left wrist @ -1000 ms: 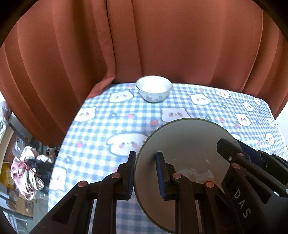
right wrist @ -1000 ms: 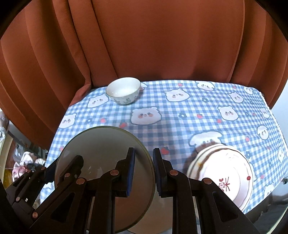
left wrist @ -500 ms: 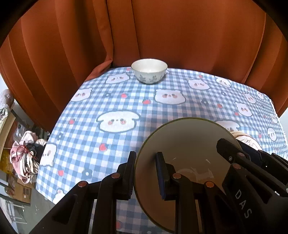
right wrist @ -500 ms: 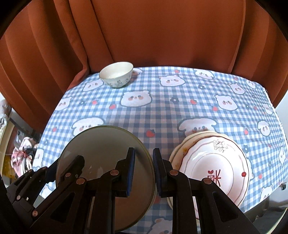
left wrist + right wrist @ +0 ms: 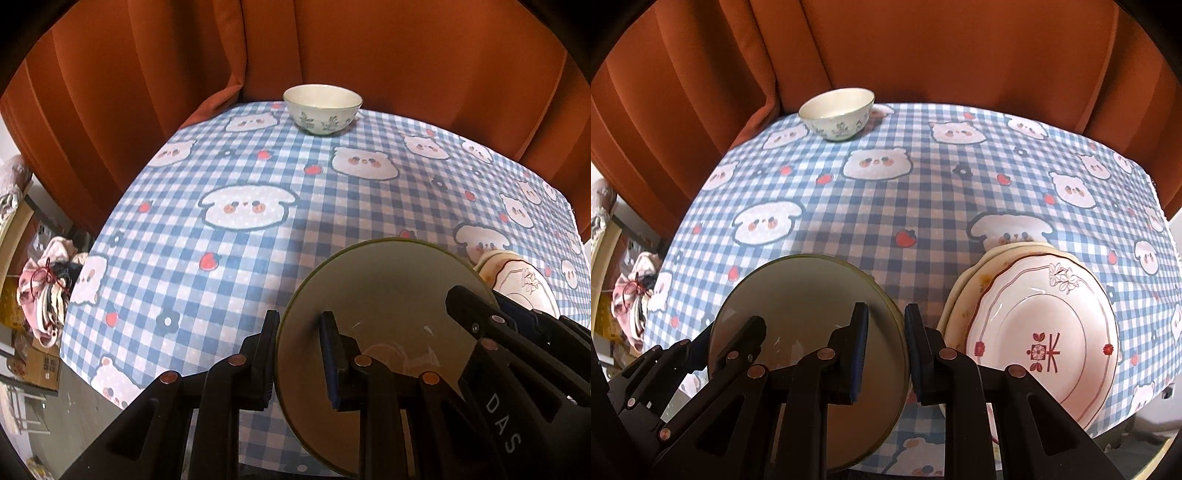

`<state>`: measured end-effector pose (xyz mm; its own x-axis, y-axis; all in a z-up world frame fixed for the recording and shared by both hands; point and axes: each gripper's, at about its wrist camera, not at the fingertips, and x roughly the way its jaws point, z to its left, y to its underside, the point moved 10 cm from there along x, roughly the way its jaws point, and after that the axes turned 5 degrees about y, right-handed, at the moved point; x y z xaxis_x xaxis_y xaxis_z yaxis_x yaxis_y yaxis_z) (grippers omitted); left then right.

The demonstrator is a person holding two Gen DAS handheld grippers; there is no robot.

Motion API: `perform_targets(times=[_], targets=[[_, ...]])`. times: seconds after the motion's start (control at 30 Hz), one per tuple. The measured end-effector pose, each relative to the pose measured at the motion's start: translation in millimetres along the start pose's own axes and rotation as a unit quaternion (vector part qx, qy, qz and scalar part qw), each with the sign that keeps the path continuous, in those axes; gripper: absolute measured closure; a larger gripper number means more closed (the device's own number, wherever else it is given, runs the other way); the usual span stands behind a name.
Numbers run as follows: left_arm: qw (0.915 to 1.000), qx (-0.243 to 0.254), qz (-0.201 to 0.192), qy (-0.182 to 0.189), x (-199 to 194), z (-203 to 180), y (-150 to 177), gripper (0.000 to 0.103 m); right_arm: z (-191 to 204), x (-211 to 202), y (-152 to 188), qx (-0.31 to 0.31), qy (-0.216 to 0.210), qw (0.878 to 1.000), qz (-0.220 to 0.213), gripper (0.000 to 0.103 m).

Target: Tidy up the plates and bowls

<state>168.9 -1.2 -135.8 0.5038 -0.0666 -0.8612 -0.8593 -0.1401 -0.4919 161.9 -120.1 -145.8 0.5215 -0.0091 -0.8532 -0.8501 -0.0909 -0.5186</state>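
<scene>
While both grippers, left gripper (image 5: pixel 299 354) and right gripper (image 5: pixel 886 347), clamp opposite rims of the round, glossy olive-rimmed ceramic plate (image 5: pixel 812 314), stacked scalloped plates (image 5: pixel 1045 332) sit right, on the checked tablecloth (image 5: pixel 923 206).

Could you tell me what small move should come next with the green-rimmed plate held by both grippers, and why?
Probably carry the plate right, over the plate stack: the left gripper and right gripper each clamp an opposite rim, and it hangs beside the stack, not above it.
</scene>
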Motion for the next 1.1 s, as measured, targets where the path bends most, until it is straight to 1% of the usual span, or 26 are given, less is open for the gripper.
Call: perform_targets(times=[0.27, 0.4, 0.47, 0.6, 0.67, 0.73, 0.77, 0.83, 0.87, 0.9, 0.93, 0.97, 1.0, 1.07, 1.1], targets=[[0.9999, -0.006, 0.014, 0.001, 11, -2, 5, 0.083, 1, 11, 1, -0.013, 0.002, 1.0, 0.012, 0.079], [0.9999, 0.007, 0.014, -0.006, 15, -6, 8, 0.083, -3, 16, 4, -0.013, 0.004, 1.0, 0.013, 0.079], [0.9998, 0.014, 0.008, -0.012, 15, -7, 7, 0.083, -4, 17, 6, -0.015, 0.005, 1.0, 0.007, 0.079], [0.9998, 0.014, 0.007, -0.012, 16, -7, 7, 0.082, -3, 17, 5, -0.014, 0.005, 1.0, -0.006, 0.079], [0.9998, 0.017, 0.01, -0.006, 17, -7, 7, 0.077, -3, 17, 4, -0.013, 0.005, 1.0, -0.01, 0.079], [0.9997, 0.019, 0.013, 0.009, 18, -9, 7, 0.069, -3, 17, 4, -0.007, 0.004, 1.0, -0.013, 0.079], [0.9996, 0.02, 0.015, 0.013, 18, -9, 7, 0.068, -3, 17, 4, -0.005, 0.004, 1.0, -0.012, 0.078], [0.9994, 0.026, 0.016, 0.016, 19, -9, 8, 0.065, -3, 18, 5, 0.0, -0.002, 1.0, -0.009, 0.071], [0.9992, 0.03, 0.017, 0.02, 19, -9, 8, 0.064, -2, 19, 6, 0.004, -0.008, 1.0, -0.003, 0.062], [0.9991, 0.03, 0.017, 0.024, 18, -8, 8, 0.062, 0, 20, 7, 0.008, -0.01, 1.0, -0.001, 0.047], [0.9989, 0.032, 0.016, 0.03, 17, -7, 7, 0.056, 1, 20, 8, 0.013, -0.01, 1.0, -0.002, 0.04], [0.9988, 0.033, 0.013, 0.032, 15, -6, 6, 0.052, 1, 18, 8, 0.02, -0.007, 1.0, -0.006, 0.033], [0.9988, 0.034, 0.011, 0.033, 13, -5, 6, 0.046, 2, 16, 8, 0.023, -0.004, 1.0, -0.01, 0.033], [0.9983, 0.039, 0.004, 0.043, 8, -3, 2, 0.041, 5, 11, 6, 0.024, 0.002, 1.0, -0.018, 0.033], [0.998, 0.042, 0.001, 0.047, 5, -2, 1, 0.037, 7, 8, 5, 0.025, 0.003, 0.999, -0.022, 0.031]])
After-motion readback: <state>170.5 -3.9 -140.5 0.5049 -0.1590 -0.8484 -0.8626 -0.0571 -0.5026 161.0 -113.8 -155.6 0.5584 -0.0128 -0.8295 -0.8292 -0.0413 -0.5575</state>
